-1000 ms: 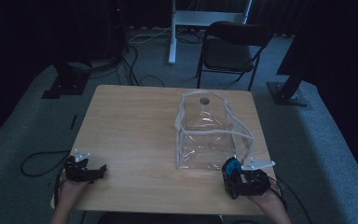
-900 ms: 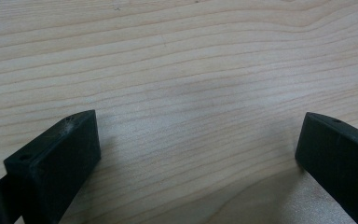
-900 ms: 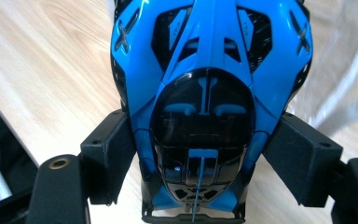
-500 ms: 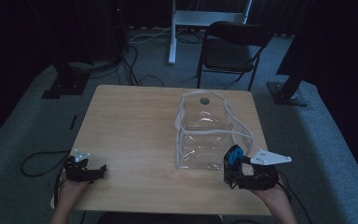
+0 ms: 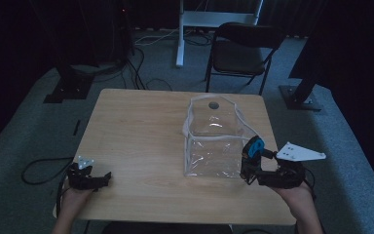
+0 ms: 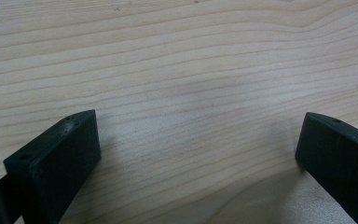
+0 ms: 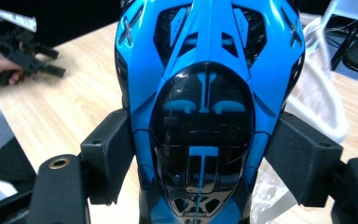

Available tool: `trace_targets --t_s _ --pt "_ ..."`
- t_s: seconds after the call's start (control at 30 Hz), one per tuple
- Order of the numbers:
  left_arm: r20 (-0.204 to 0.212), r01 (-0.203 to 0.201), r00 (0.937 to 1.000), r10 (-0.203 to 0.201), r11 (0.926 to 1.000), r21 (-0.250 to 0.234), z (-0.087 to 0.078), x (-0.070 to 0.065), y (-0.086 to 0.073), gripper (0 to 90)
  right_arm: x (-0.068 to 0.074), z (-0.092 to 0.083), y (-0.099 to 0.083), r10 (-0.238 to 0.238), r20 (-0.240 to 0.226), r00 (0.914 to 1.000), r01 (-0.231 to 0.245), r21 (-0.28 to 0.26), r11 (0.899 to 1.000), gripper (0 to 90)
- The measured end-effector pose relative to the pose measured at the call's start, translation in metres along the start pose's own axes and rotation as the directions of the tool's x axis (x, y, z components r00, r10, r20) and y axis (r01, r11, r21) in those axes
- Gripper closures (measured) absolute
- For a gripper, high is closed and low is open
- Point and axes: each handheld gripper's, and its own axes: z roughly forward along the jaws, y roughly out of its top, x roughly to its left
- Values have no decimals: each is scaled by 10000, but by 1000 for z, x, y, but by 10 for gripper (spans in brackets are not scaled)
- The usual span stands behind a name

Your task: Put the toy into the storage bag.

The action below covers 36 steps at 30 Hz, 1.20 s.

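Right tongs (image 7: pixel 200 154) clamped on a blue and black toy car (image 7: pixel 205 93), beside clear plastic bag (image 5: pixel 214 141), left tongs (image 6: pixel 200 154) wide apart, empty, over wooden tabletop (image 5: pixel 141 126)

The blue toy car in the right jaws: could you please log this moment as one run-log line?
right gripper: shut on blue toy car | car: lifted beside clear bag | left gripper: open, empty, over table

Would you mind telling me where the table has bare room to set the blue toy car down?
The widest free patch of the table lies between the clear bag and the left hand-held gripper. It is crowded at the bag's near right corner, where the right hand-held gripper holds the blue toy car.
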Motion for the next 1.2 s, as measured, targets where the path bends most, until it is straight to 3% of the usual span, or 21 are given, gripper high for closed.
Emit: trace_targets --t_s 0.5,0.9,1.2 --pt "9 18 10000 -18 10000 -18 0 0 0 4 -12 -14 50 -506 357 9981 528 -647 9965 265" --pt "10 6 10000 -6 10000 -16 0 0 0 4 -24 -6 90 -817 272 9963 839 -925 9922 265" --pt "10 1 10000 -1 10000 -16 0 0 0 4 -32 17 108 -885 -117 9960 873 -807 9929 265"
